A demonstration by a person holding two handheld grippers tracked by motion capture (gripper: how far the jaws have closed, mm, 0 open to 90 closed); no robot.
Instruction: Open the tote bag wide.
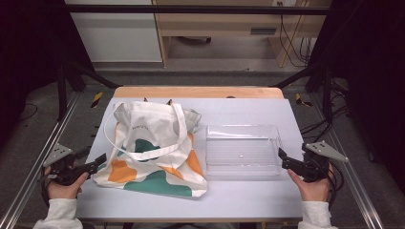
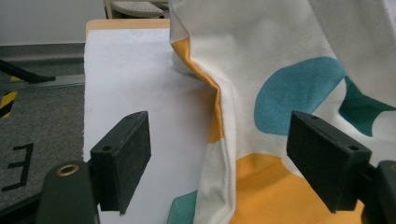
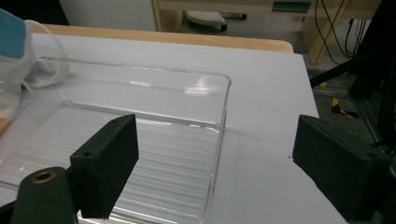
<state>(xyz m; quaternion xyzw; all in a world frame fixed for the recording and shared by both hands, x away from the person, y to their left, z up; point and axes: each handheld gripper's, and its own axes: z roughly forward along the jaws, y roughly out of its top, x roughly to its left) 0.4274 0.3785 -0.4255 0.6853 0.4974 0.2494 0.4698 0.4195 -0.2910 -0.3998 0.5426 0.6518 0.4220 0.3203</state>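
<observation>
Both the left gripper by the tote bag and the right gripper by the clear tray gape wide, holding nothing.

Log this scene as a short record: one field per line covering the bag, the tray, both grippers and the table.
bag: cream tote bag with teal and orange patches, lying flat on the left half, straps on top
tray: clear plastic tray, nothing in it, to the right of the bag
left gripper: left gripper open, at the bag's left edge, holding nothing
right gripper: right gripper open, at the tray's right end, holding nothing
table: white table top
</observation>
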